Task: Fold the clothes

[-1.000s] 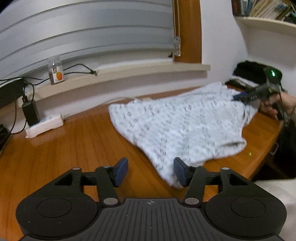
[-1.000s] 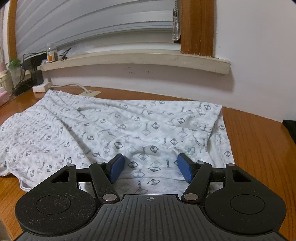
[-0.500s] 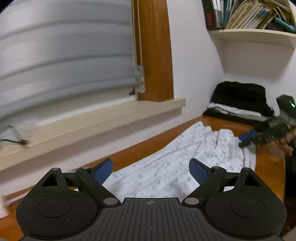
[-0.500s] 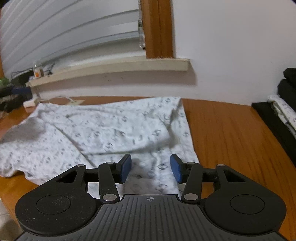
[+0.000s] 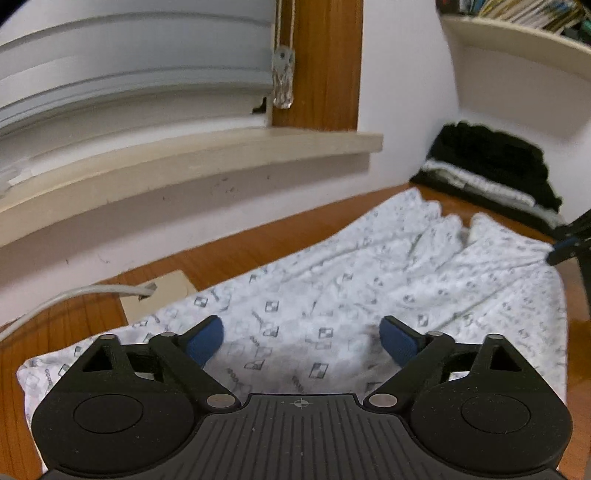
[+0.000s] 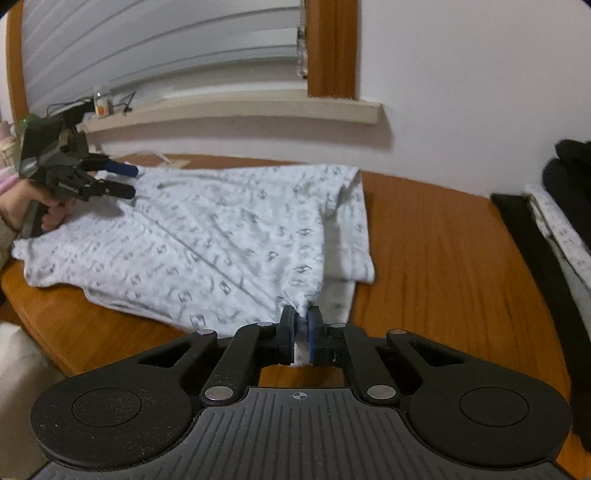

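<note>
Right gripper (image 6: 300,325) fingers closing, clamped on one garment (image 6: 207,240); left gripper (image 5: 301,338) fingers opening, apart.

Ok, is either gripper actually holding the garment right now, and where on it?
The right gripper is closing on the near edge of the patterned garment, fabric pinched between its pads. The left gripper is opening above the cloth and holds nothing.

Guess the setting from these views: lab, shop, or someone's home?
Most likely a home room, perhaps a bedroom or study. A wooden desk sits under a window with slatted blinds, a wall shelf of books hangs in the corner, and folded clothes are stacked beside the patterned garment being folded.
</note>
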The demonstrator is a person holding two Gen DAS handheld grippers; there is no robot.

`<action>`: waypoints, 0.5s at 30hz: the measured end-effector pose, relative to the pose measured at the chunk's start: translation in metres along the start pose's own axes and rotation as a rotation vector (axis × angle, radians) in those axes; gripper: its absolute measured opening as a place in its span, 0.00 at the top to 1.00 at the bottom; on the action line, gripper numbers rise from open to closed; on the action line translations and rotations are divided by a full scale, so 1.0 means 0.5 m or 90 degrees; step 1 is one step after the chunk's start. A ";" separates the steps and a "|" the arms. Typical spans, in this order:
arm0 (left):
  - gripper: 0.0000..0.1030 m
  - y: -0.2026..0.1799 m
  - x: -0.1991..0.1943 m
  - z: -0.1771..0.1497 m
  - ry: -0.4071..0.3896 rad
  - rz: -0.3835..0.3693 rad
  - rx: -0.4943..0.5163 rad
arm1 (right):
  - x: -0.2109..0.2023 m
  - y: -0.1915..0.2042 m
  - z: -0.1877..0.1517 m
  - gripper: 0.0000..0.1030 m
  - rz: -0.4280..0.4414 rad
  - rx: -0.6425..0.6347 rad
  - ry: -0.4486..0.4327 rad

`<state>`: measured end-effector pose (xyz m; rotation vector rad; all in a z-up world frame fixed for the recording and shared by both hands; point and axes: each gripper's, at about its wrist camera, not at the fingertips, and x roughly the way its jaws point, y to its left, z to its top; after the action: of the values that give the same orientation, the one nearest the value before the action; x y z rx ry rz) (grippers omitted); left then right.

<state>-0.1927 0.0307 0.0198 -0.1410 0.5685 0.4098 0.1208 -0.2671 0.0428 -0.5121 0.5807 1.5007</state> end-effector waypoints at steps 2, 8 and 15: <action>0.06 0.000 0.001 0.000 0.004 0.008 0.002 | -0.001 -0.006 0.005 0.81 0.017 0.004 0.019; 0.05 0.004 -0.009 0.000 -0.011 0.015 -0.005 | 0.004 -0.057 0.055 0.63 0.008 0.070 -0.043; 0.05 0.015 -0.008 0.000 -0.008 0.022 -0.028 | 0.118 -0.086 0.087 0.51 0.039 0.131 -0.044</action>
<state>-0.1988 0.0361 0.0220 -0.1702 0.5512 0.4568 0.1644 -0.1945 0.0366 -0.2847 0.6921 1.4907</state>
